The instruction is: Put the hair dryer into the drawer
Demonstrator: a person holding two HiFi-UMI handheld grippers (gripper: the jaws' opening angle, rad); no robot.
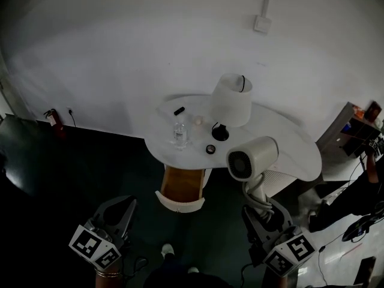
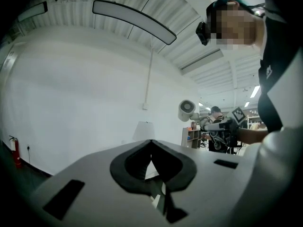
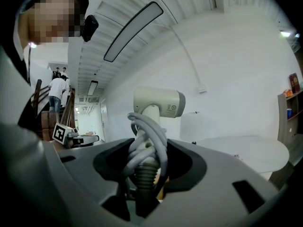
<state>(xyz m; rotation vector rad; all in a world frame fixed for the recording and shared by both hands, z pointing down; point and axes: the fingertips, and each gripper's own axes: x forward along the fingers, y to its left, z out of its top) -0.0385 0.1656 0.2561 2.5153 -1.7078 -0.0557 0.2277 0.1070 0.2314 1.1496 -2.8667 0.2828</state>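
Note:
In the head view a white hair dryer [image 1: 252, 156] stands upright above my right gripper [image 1: 259, 204], which is shut on its handle and coiled cord. The right gripper view shows the dryer [image 3: 156, 103] rising from between the jaws of that gripper [image 3: 147, 148]. An open drawer [image 1: 180, 205], wood inside, hangs below the near edge of the white round table [image 1: 288, 143], left of the dryer. My left gripper [image 1: 120, 201] hovers at lower left, shut and holding nothing. In its own view this gripper [image 2: 151, 141] has its jaws meeting, with the dryer [image 2: 187, 110] far off to the right.
On the table stand a white lamp [image 1: 231, 101], a clear bottle [image 1: 180, 134] and small dark items [image 1: 210, 149]. A fire extinguisher [image 1: 53, 119] sits by the wall at left. A shelf [image 1: 354, 131] stands at right. A shoe [image 1: 168, 251] shows below the drawer.

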